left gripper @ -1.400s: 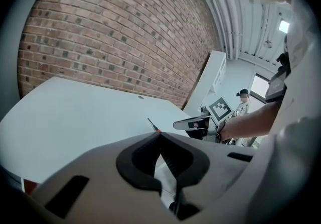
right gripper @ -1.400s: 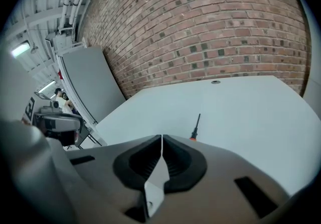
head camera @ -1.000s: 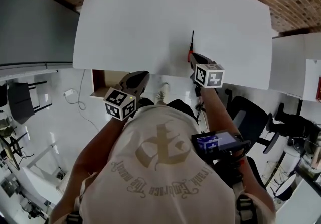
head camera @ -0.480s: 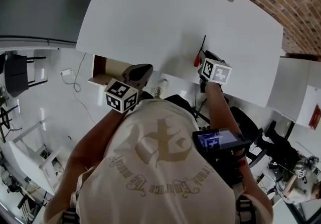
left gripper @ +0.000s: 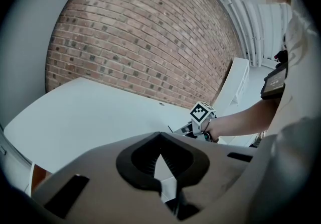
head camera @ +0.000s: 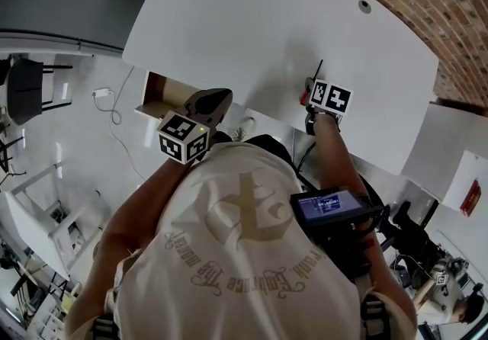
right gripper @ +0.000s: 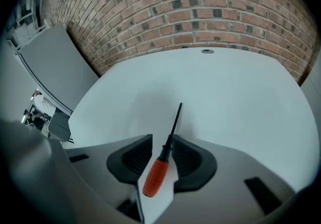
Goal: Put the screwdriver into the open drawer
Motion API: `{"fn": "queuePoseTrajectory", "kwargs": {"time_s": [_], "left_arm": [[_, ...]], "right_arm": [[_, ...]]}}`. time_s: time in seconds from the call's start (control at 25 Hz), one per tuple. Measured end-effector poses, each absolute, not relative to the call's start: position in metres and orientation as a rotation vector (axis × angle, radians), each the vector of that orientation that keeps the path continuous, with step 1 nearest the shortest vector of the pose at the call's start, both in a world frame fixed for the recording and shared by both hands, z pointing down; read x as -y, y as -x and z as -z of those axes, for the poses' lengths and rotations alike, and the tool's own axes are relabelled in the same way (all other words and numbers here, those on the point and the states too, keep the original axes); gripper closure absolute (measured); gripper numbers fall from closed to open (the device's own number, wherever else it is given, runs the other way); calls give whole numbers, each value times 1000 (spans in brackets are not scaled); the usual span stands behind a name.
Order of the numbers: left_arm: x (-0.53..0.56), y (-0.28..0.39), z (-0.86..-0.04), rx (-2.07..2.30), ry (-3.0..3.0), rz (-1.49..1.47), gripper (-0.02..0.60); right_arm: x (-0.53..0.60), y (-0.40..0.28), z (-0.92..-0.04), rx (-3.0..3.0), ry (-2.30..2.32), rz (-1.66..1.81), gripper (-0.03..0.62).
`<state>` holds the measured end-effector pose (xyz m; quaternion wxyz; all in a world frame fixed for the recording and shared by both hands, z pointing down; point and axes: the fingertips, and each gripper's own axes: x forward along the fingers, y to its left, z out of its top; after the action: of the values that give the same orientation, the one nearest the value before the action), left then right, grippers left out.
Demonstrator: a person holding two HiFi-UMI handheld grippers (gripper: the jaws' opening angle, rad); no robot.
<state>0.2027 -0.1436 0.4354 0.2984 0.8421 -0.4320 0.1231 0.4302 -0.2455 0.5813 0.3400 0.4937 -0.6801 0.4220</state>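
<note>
The screwdriver (right gripper: 155, 175), with an orange-red handle and a thin black shaft, lies on the white table (head camera: 252, 18) near its front edge. My right gripper (right gripper: 161, 142) points down over it with its jaws opening. The screwdriver lies between them and the pads do not press on it. In the head view only the shaft (head camera: 316, 72) shows ahead of the right gripper (head camera: 315, 91). The open drawer (head camera: 164, 94) with a wood-coloured inside juts out under the table's left end. My left gripper (head camera: 219, 94) hovers beside it, shut and empty (left gripper: 160, 137).
A cable hole (head camera: 364, 4) sits at the table's far side, before a brick wall (left gripper: 140, 42). A second white table (head camera: 438, 155) stands to the right. A cable and plug (head camera: 103, 94) lie on the floor at left. An office chair (head camera: 404, 228) stands near the person.
The right gripper has sunk to the table with the screwdriver. The left gripper has drifted a little beside the drawer. The head camera has swung, so the table sits differently in view.
</note>
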Motion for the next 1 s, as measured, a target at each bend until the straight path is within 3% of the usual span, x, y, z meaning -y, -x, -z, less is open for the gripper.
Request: {"fn": "queuePoseTrajectory", "kwargs": {"time_s": [0.52, 1.0], "left_arm": [[141, -196, -424, 1181, -2228, -329, 561], [128, -191, -426, 1209, -2211, -357, 561]], "right_arm": [[240, -432, -594, 1656, -1276, -1115, 472], [251, -444, -598, 1716, -1329, -1247, 523]]}}
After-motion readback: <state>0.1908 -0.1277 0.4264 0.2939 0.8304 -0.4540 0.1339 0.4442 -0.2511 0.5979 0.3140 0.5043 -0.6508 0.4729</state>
